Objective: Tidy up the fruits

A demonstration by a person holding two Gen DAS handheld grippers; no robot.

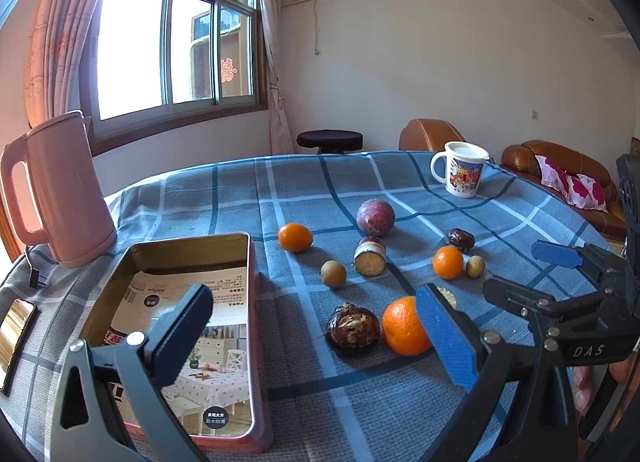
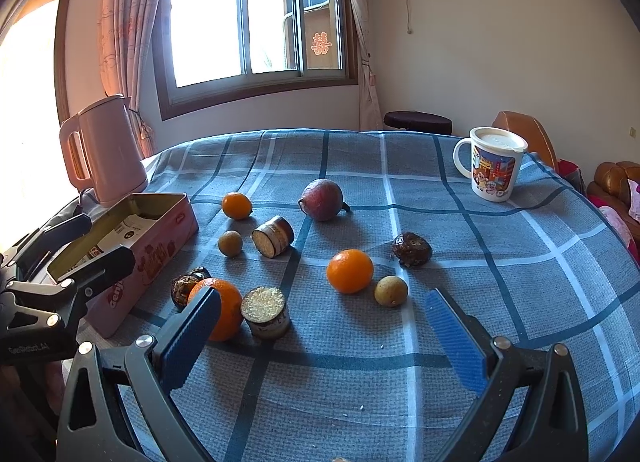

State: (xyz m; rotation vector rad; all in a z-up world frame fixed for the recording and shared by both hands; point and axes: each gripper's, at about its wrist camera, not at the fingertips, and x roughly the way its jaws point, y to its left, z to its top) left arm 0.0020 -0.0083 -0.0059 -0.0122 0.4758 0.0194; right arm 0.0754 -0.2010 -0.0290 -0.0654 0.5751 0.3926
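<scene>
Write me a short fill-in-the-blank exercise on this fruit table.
1. The oranges on the checked cloth number ___.
2. The pink tin has no fruit in it and its lid is ___.
3. The left gripper and the right gripper both have ___ jaws.
4. The mug has a ___ on top.

Missing words: three; off; open; lid

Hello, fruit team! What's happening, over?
Both tools open, left, right, holding nothing. Fruits loose on cloth; tin has none. Nearest orange unblocked.
</scene>
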